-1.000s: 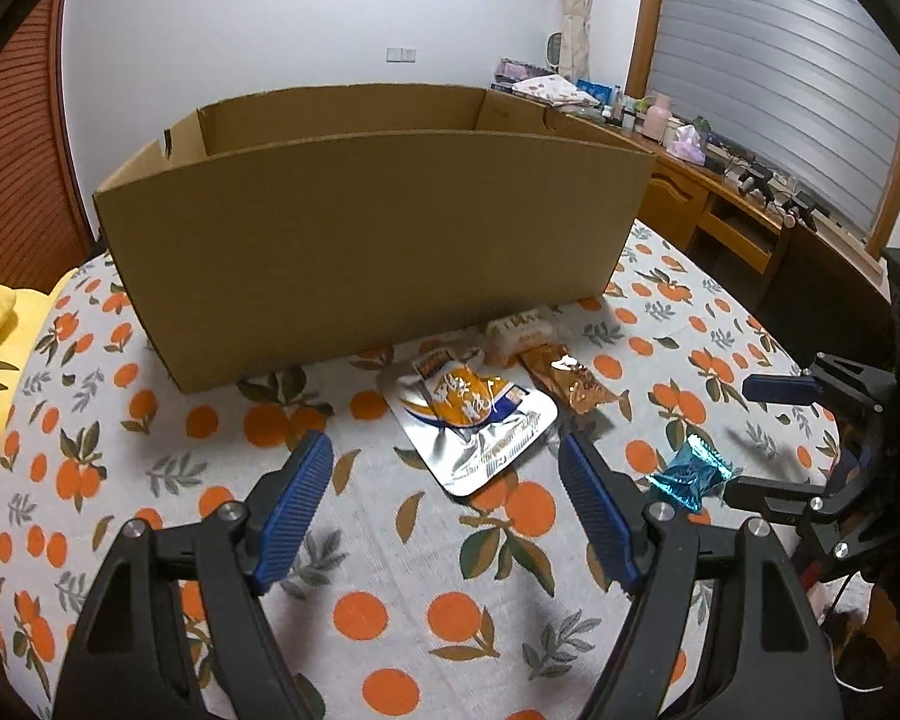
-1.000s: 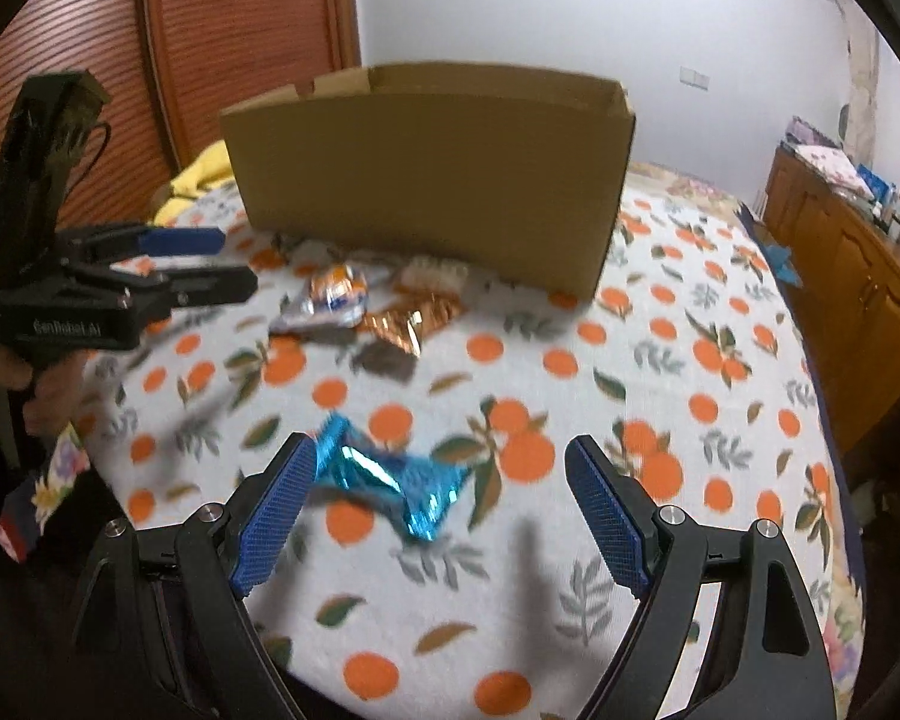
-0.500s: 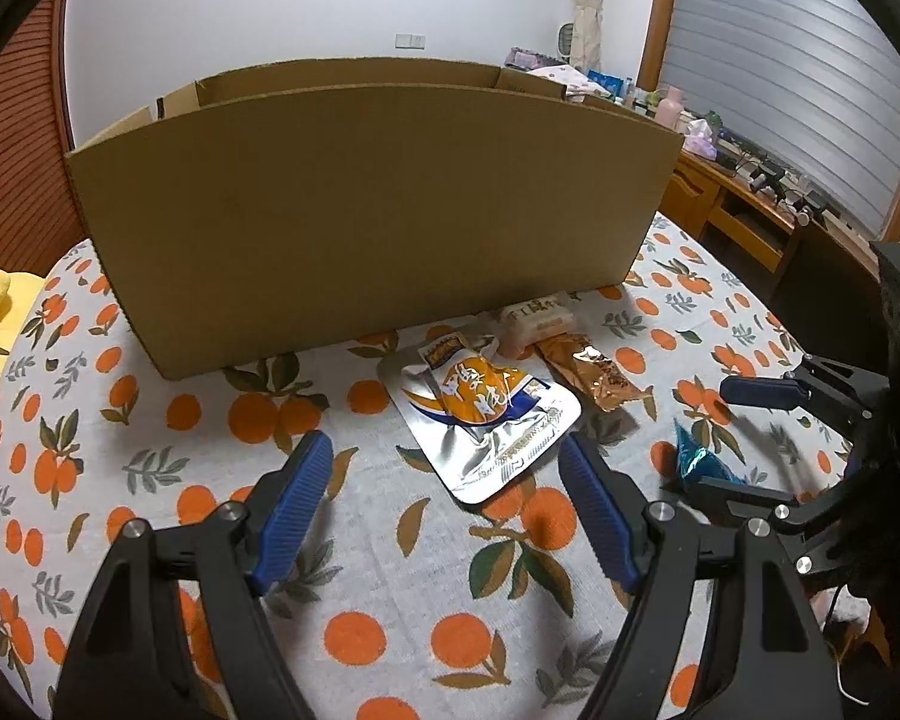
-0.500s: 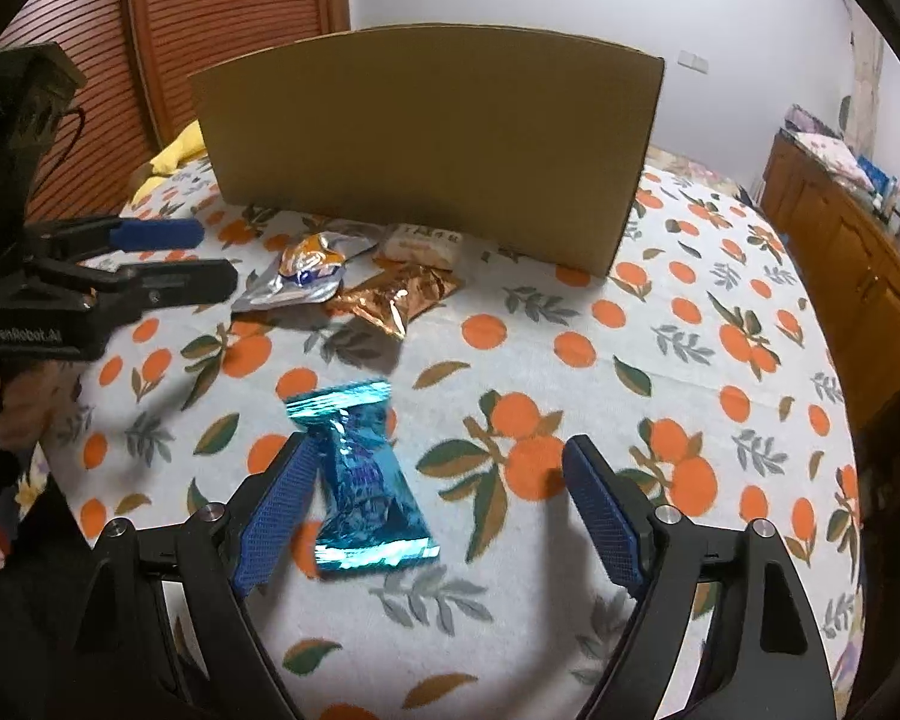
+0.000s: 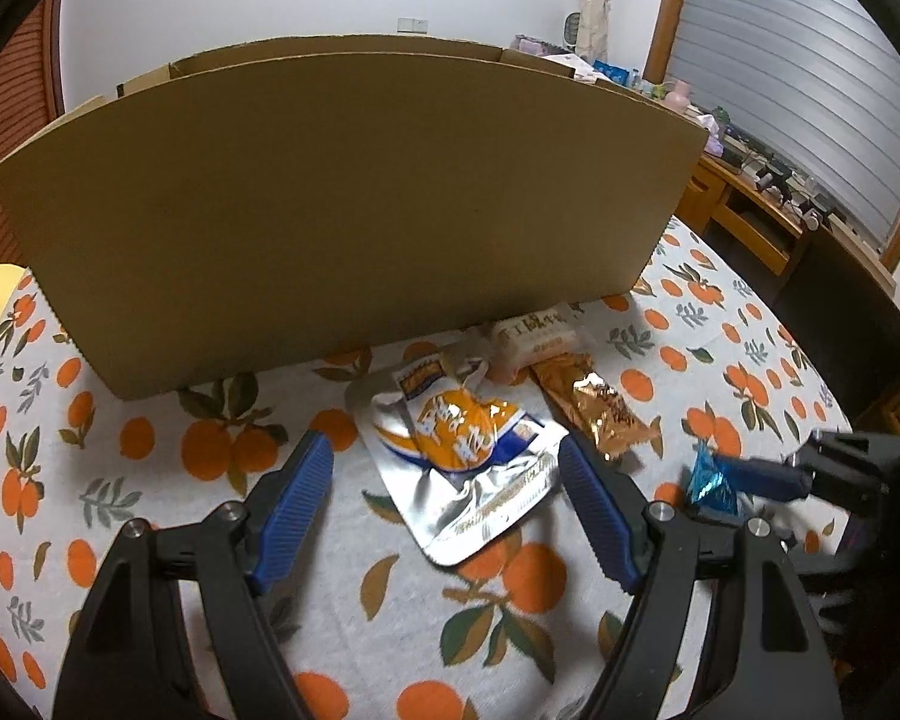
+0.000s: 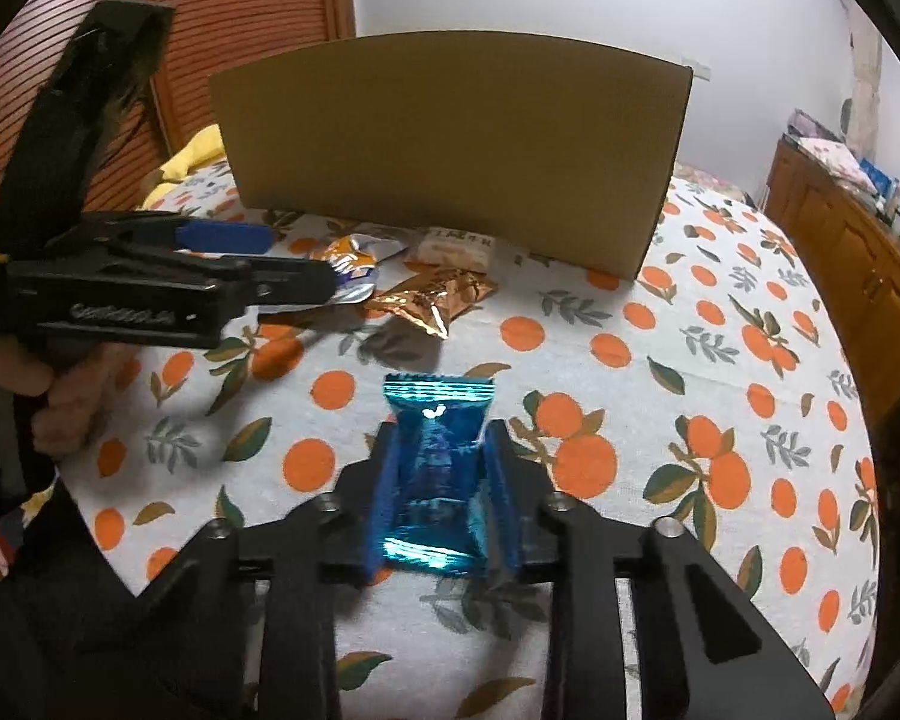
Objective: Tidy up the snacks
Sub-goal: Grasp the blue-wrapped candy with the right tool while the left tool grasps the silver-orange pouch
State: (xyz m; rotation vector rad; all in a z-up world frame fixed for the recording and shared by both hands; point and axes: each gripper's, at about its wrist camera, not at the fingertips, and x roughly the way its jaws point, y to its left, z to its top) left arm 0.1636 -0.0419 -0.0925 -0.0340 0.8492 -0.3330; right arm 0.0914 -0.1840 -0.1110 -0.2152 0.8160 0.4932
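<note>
Fingers of my right gripper (image 6: 435, 480) are closing on a blue foil snack packet (image 6: 437, 456), their blue pads pressing its two sides as it is lying on the orange-print tablecloth (image 6: 720, 372). My left gripper (image 5: 444, 498) is hanging with its fingers wide apart and nothing between them, just above a silver and orange pouch (image 5: 462, 456).

I am judging this to be the pick-up step for the blue packet. Next I am needing to lift it clear of the cloth and carry it over the tall near wall of the cardboard box (image 6: 450, 144), which is standing well beyond the snacks.

My left view is showing the box's open top edge and far wall, a white wrapped snack (image 5: 537, 339) and a copper foil bar (image 5: 600, 408) beside the pouch. My right view is showing only the box's flat front, yet it alone is showing the pads squeezing the packet, plus a hand (image 6: 60, 384) holding the left gripper.
</note>
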